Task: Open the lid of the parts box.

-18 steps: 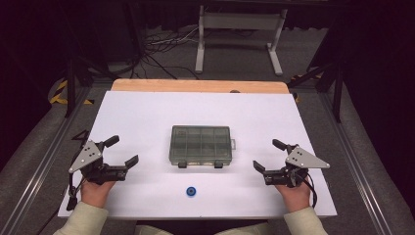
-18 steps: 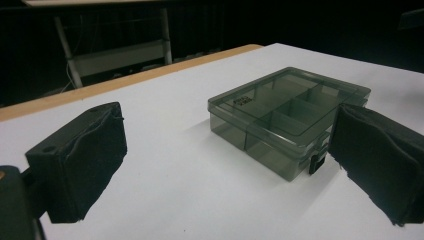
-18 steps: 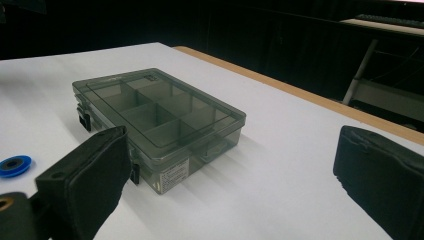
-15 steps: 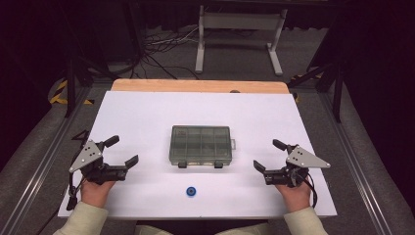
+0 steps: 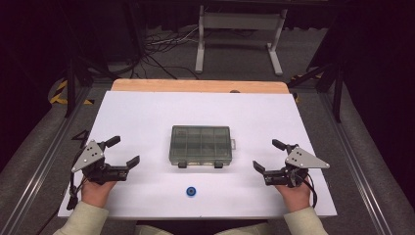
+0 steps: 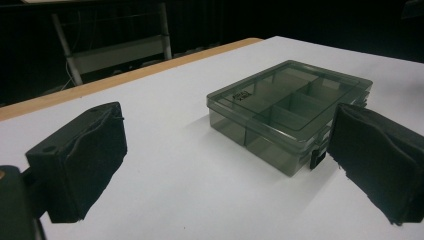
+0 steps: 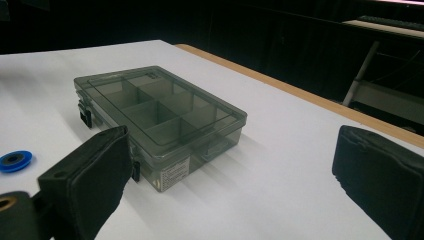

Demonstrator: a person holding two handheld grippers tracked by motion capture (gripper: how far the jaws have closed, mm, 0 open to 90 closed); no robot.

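A smoky grey plastic organiser box [image 5: 200, 145] with a shut lid and several compartments lies flat at the middle of the white table [image 5: 147, 117]; its two black latches face the person. It also appears in the left gripper view as the box [image 6: 290, 110] and in the right gripper view as the box [image 7: 160, 120]. A small blue ring [image 5: 191, 191] lies on the table in front of it, and shows as the ring [image 7: 15, 161]. My left gripper [image 5: 122, 152] rests open at the left, well apart from the box. My right gripper [image 5: 268, 155] rests open at the right, nothing between its jaws.
A wooden strip [image 5: 195, 86] runs along the table's far edge. Beyond it stands a white metal frame [image 5: 240, 34] with cables on the grey floor. Metal rails [image 5: 44, 156] flank the table on both sides.
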